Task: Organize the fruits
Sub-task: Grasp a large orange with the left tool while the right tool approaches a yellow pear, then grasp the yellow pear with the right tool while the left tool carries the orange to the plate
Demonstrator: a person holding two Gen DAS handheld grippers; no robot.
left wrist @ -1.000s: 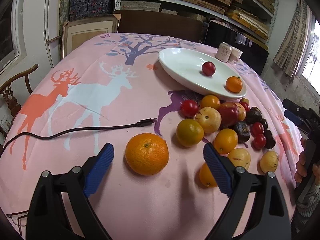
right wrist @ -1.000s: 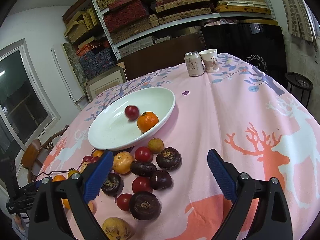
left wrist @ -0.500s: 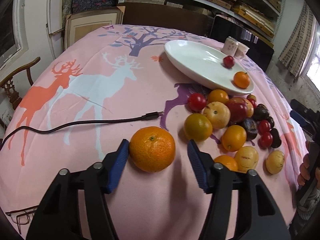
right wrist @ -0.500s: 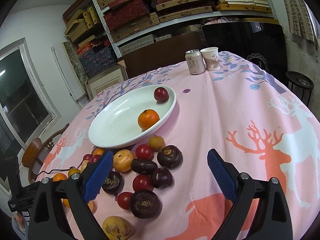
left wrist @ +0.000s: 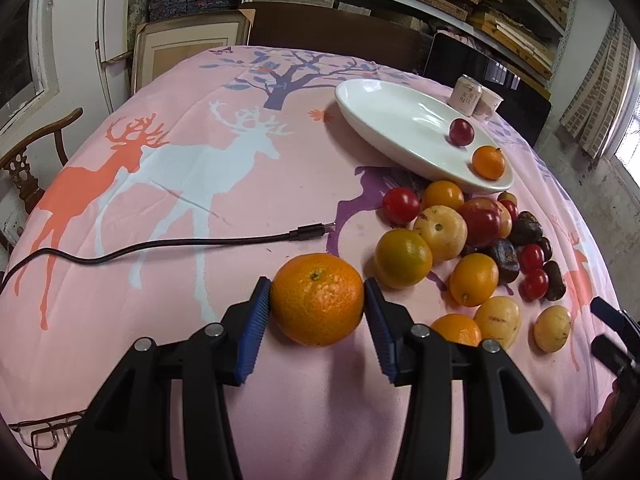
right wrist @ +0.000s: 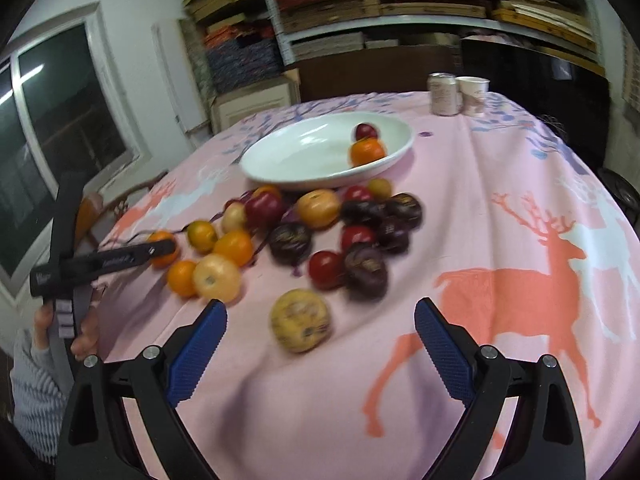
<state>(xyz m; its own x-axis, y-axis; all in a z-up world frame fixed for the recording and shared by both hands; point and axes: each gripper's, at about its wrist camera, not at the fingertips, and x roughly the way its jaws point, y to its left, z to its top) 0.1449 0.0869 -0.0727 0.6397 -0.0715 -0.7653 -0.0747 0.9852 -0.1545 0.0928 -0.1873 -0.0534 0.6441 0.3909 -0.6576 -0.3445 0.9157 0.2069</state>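
Note:
My left gripper [left wrist: 316, 304] is shut on a large orange [left wrist: 317, 299], both blue pads pressed to its sides just above the pink cloth. A white oval plate [left wrist: 384, 120] at the back right holds a red plum [left wrist: 461, 131] and a small orange [left wrist: 488, 163]. A pile of loose fruit [left wrist: 472, 240] lies in front of the plate. My right gripper [right wrist: 320, 344] is open and empty, over the cloth, with a yellow fruit [right wrist: 301, 325] between and ahead of its pads. The plate [right wrist: 304, 156] and the left gripper [right wrist: 104, 260] show in the right wrist view.
A black USB cable [left wrist: 160, 246] runs across the cloth from the left towards the fruit pile. A drink can [left wrist: 464, 94] and a paper cup [left wrist: 489, 103] stand behind the plate. A wooden chair [left wrist: 28, 160] stands at the table's left edge. Shelves fill the back wall.
My left gripper closed on the large orange. My right gripper moved and swung left, bringing the fruit pile and a yellow fruit nearer its open pads. The plum rolled in the plate.

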